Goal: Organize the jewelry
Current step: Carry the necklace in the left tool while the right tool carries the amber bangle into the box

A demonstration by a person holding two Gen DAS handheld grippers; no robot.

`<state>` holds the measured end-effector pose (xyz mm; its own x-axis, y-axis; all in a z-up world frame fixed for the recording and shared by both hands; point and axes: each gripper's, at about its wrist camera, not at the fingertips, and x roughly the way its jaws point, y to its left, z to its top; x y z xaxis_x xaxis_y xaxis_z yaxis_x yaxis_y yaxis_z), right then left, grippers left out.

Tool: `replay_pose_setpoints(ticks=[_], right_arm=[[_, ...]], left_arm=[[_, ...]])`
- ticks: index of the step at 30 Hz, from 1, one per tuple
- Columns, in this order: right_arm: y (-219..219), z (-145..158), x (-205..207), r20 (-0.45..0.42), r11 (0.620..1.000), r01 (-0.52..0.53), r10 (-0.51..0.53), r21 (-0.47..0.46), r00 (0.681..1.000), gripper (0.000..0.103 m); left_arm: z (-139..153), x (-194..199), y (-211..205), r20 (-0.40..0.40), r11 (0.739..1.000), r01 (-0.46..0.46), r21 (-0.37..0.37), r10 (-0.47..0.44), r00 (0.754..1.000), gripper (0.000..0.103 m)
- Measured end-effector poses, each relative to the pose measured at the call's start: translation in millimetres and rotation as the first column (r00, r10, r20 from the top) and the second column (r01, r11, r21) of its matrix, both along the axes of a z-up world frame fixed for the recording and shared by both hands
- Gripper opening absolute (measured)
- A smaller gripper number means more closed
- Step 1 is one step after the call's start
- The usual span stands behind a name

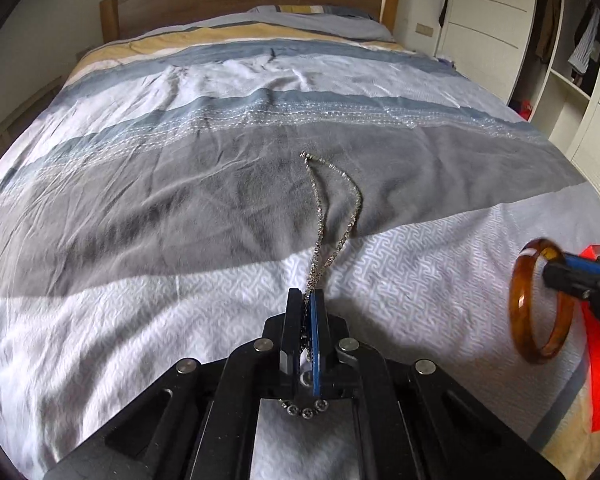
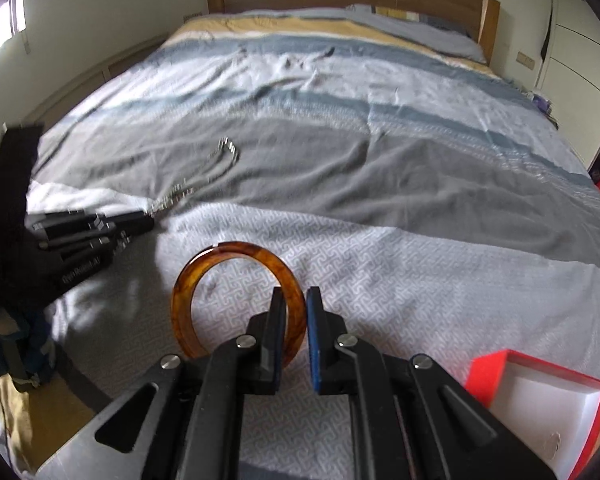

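the left gripper (image 1: 306,300) has its jaws pressed together on one end of a silver necklace (image 1: 332,208). the rest of the chain trails away from the fingers in a long loop across the grey band of the bedspread (image 1: 140,208), so it looks only partly lifted. to its right, the right gripper (image 2: 296,312) pinches an amber bangle (image 2: 204,276) by its rim, one finger inside the ring and one outside. the bangle stands roughly upright, and whether it is clear of the white patterned cover or just touching it cannot be told. furthest right, near the foot of the bed, sits an open red box (image 2: 540,388) with a white lining; nothing is visible in the part of it that shows. judging from this, both pieces are in hand but neither is put away, so the sorting is at an early to middle point: the bangle is nearer the box and seems likely to go first, with the necklace needing to be carried over after.
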<state>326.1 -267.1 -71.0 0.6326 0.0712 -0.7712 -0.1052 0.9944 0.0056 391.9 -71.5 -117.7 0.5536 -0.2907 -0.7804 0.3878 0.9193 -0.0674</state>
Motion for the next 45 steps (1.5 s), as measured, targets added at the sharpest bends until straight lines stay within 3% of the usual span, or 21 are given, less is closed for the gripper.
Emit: replay_pose_setpoints(ticks=[10, 19, 25, 31, 34, 39, 45], right_arm=[[-31, 51, -48, 0.103, 0.997, 0.046, -0.051, 0.056, 0.993, 0.009], [-112, 87, -113, 0.16, 0.974, 0.202, -0.217, 0.101, 0.963, 0.009], [-160, 99, -151, 0.174, 0.955, 0.28, -0.294, 0.103, 0.94, 0.009], [-188, 87, -178, 0.142, 0.948, 0.311, -0.318, 0.07, 0.937, 0.009], [-196, 77, -184, 0.122, 0.946, 0.319, -0.323, 0.051, 0.939, 0.009], [-207, 57, -181, 0.072, 0.948, 0.318, -0.318, 0.018, 0.945, 0.009], [-213, 35, -168, 0.024, 0.952, 0.306, -0.306, -0.012, 0.952, 0.009]], left_arm=[[46, -44, -1, 0.059, 0.999, -0.001, -0.04, 0.003, 0.998, 0.004], [100, -94, -25, 0.14, 0.998, 0.056, -0.038, -0.05, 0.989, 0.004], [148, -134, -60, 0.215, 0.989, 0.135, -0.055, -0.12, 0.969, 0.004], [179, -170, -105, 0.257, 0.967, 0.229, -0.111, -0.194, 0.947, 0.004], [179, -186, -136, 0.252, 0.953, 0.275, -0.13, -0.237, 0.938, 0.004], [154, -203, -189, 0.198, 0.932, 0.334, -0.143, -0.303, 0.932, 0.004], [111, -208, -229, 0.113, 0.935, 0.334, -0.123, -0.321, 0.94, 0.004]])
